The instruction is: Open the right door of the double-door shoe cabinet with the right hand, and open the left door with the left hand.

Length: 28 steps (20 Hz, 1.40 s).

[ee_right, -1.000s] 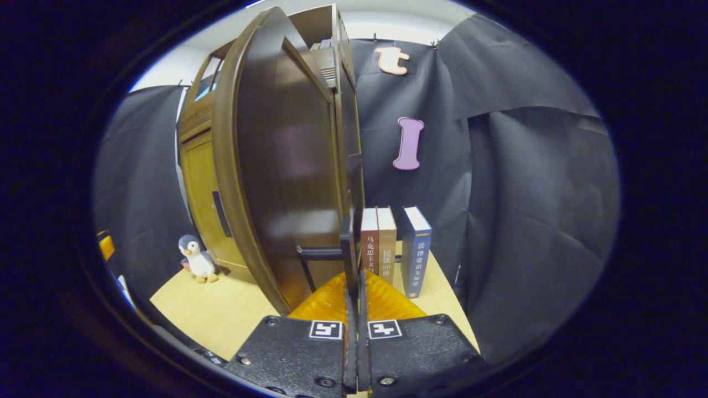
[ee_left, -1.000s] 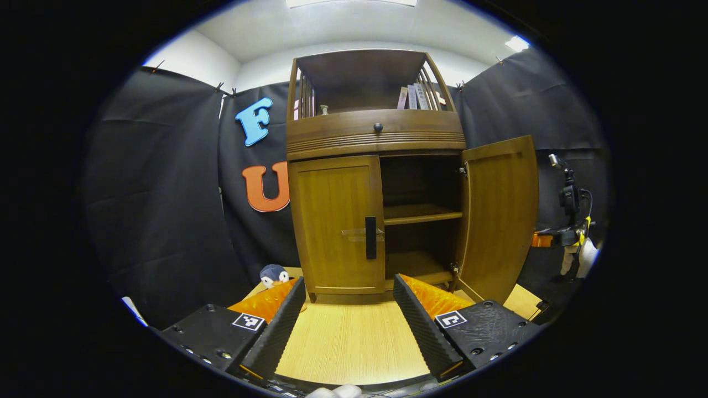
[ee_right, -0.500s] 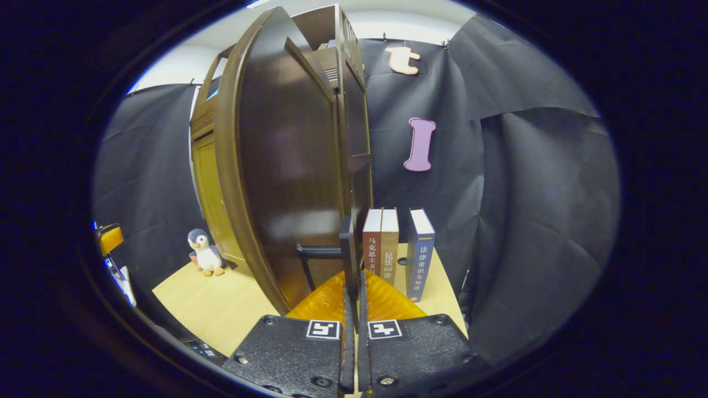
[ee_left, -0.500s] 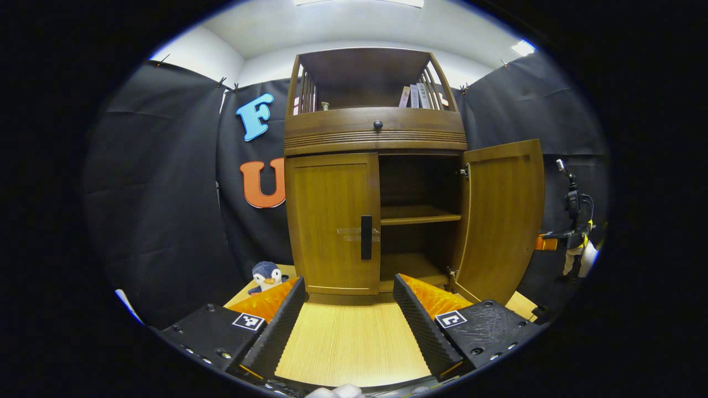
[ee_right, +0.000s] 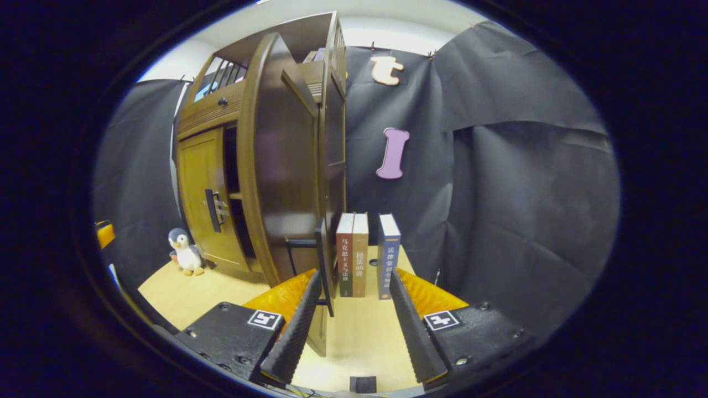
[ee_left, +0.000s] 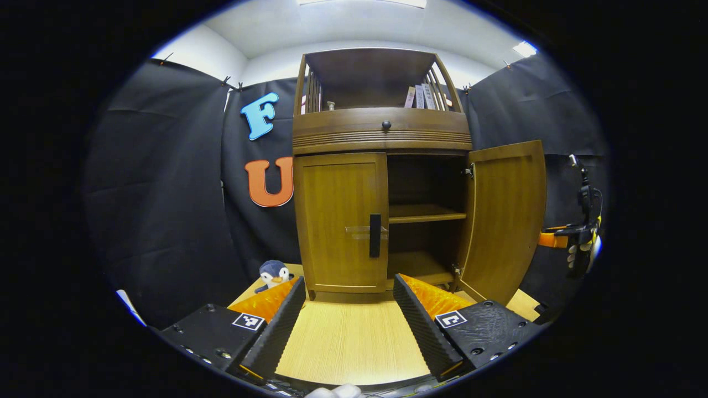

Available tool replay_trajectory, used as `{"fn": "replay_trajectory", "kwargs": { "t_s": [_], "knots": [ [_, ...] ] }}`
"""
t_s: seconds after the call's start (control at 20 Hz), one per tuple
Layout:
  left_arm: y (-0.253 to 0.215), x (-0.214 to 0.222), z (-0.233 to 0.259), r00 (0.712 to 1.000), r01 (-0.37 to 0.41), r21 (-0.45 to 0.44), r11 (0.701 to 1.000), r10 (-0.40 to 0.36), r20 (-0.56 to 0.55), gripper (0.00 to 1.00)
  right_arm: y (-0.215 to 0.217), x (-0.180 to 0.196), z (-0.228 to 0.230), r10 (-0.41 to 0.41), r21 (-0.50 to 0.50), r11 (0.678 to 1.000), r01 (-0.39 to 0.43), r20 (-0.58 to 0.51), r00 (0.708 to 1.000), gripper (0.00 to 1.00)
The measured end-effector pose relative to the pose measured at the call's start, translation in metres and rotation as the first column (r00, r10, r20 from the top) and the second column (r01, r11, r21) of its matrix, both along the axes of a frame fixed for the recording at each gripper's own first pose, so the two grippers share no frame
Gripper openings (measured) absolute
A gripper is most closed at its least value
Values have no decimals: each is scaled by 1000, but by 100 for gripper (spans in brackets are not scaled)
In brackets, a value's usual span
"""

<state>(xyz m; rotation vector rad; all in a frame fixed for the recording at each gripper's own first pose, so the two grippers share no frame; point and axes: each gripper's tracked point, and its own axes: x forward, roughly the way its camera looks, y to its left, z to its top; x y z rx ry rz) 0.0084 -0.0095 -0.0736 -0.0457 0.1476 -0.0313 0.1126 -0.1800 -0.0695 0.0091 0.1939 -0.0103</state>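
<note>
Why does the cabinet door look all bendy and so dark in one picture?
In the right gripper view the fisheye lens bows the open right door, and its face is turned from the ceiling light, so it looks dark. In the left gripper view the same door is lit and golden, only slightly curved.

left gripper: fingers wide apart, holding nothing, pointing straight ahead.
right gripper: fingers wide apart, holding nothing; seen far off to the side, a hand holding it.

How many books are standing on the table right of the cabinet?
3, upright beside the open right door: a red-brown book, a tan book touching it, and a blue book slightly apart. Others may hide behind the door.
</note>
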Motion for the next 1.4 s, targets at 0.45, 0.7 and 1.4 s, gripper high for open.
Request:
{"fn": "replay_trajectory", "kwargs": {
  "t_s": [0.45,0.7,1.4],
  "knots": [
    [31,14,5,1000,-6,53,999,5,28,96,58,-75,77,-133,42,991,127,168,977,100],
    [35,25,4,999,-14,44,999,13,35,96,119,-87,54,-94,112,990,80,126,988,100],
    [-9,170,-8,994,32,22,999,-34,106,96,144,-83,41,-44,57,997,43,25,999,100]
  ]
}}
